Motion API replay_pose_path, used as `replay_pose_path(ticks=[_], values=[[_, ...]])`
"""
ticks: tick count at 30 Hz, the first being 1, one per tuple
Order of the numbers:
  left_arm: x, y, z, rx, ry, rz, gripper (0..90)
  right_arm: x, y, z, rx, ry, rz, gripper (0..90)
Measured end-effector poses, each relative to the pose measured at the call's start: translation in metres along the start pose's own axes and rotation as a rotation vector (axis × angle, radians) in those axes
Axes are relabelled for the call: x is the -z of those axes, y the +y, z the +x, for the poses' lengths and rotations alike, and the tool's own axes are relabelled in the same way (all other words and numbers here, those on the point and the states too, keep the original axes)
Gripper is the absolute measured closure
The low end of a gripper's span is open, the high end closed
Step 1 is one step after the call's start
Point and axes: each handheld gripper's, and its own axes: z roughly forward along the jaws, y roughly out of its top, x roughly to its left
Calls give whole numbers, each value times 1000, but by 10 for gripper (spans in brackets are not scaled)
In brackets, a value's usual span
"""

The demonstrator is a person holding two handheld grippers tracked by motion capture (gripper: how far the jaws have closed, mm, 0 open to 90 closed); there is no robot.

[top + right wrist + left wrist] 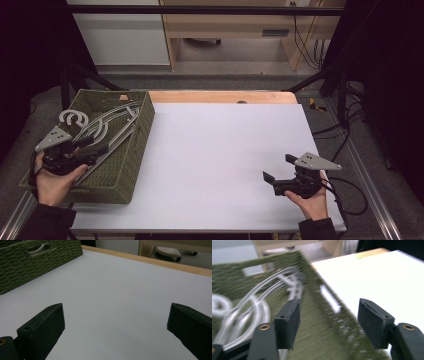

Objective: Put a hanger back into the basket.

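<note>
- Hovering over the woven olive-green rectangular basket (131, 150), the left gripper (329, 322) is holding its jaws released, grasping nothing.
- The pale grey curved plastic hangers (100, 127) are lying stacked inside the basket, at the table's left edge.
- Judgement: lowering one jaw under a single hanger arm, clear of the basket wall, should be preventing a double pick.
- The right gripper (276, 170) is waiting with jaws released over the white matte tabletop (225, 150).
- Wooden furniture (230, 30) and cables (307, 45) are standing behind.
</note>
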Motion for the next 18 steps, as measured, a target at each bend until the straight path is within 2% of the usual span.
replay_pose_path(ticks=[2, 5, 7, 12, 14, 16, 18], values=[[-2, -2, -10, 7, -56, -21, 278, 1, 0, 0, -3, 0, -11, 13], [-4, -5, -27, -1, -100, -48, 193, 2, 0, -1, -2, 1, -24, 12], [-7, -8, -38, 11, -132, -71, 134, 3, 0, -1, -5, 1, -32, 12], [-16, -17, -59, -12, -158, -82, 93, 6, 0, -3, -10, 0, -53, 13], [-19, -22, -64, -12, -181, -78, 94, 7, -1, -4, -12, 0, -55, 13], [-21, -25, -67, -27, -182, -74, 90, 8, -1, -4, -12, 1, -59, 13], [-24, -29, -70, -22, -192, -87, 93, 9, -1, -5, -11, -1, -66, 14]])
